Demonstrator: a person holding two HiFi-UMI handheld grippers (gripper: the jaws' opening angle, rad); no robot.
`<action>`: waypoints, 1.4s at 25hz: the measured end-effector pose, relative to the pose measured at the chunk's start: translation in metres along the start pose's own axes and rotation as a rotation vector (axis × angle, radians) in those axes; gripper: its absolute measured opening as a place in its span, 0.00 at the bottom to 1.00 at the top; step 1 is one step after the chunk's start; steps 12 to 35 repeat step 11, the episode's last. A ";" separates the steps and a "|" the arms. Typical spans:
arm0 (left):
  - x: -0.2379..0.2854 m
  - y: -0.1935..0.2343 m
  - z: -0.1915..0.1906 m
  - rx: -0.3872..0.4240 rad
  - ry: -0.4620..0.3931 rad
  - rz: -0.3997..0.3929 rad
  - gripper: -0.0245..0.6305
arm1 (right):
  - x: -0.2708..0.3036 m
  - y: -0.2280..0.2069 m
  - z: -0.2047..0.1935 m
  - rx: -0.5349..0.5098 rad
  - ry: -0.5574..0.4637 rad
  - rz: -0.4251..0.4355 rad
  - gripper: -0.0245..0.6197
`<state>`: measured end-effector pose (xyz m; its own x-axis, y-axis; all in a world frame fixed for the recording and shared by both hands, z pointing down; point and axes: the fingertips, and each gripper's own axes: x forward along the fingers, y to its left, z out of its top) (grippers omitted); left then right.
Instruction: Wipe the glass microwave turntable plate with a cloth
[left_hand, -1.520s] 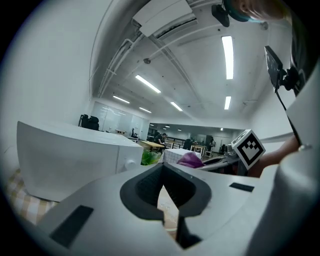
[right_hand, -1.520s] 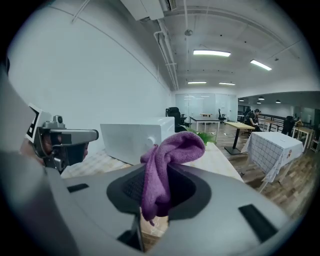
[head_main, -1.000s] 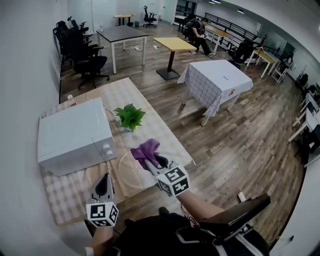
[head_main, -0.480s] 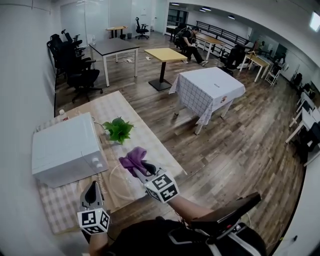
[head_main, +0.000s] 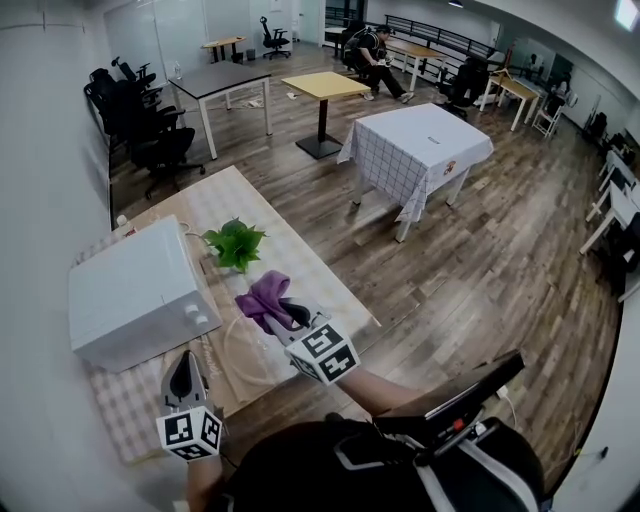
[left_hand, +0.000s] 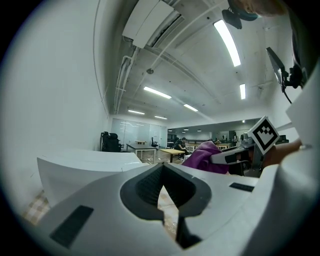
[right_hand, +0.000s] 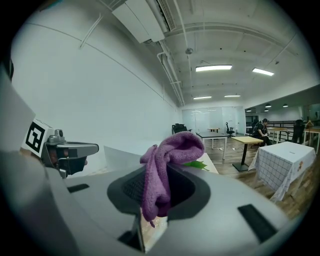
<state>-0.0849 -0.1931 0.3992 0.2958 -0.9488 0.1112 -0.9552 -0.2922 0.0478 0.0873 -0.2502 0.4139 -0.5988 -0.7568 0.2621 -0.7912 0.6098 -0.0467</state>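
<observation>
**Cloth in the claw, plate not yet wiped**

The right claw (head_main: 283, 312) was pinched on a purple cloth (head_main: 261, 293), which bunched out above its tips and hung down between them. The left claw (head_main: 182, 374) was pressed together with nothing in it and sat low over the counter (head_main: 135, 405), near the front corner of the white microwave (head_main: 130, 290).

The glass turntable plate (head_main: 232, 362) lay flat on the counter, just in front of the microwave and between the two claws. The right claw reached over its far side.

Both claws pointed out level across the room, so the cloth seemed to be held over the plate and not on it. The step in hand looked like the approach to wiping. Next, the right claw would need to tip down until the cloth pressed on the glass, then sweep across it. The left claw might need to steady the rim so the plate would not slide.
</observation>
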 end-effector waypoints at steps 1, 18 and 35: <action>0.000 -0.002 0.001 0.000 -0.004 -0.006 0.04 | 0.000 -0.001 0.001 0.001 -0.001 -0.001 0.17; 0.001 -0.007 -0.002 -0.011 0.001 -0.018 0.04 | -0.006 -0.006 0.002 0.024 -0.007 -0.013 0.17; 0.001 -0.007 -0.002 -0.011 0.001 -0.018 0.04 | -0.006 -0.006 0.002 0.024 -0.007 -0.013 0.17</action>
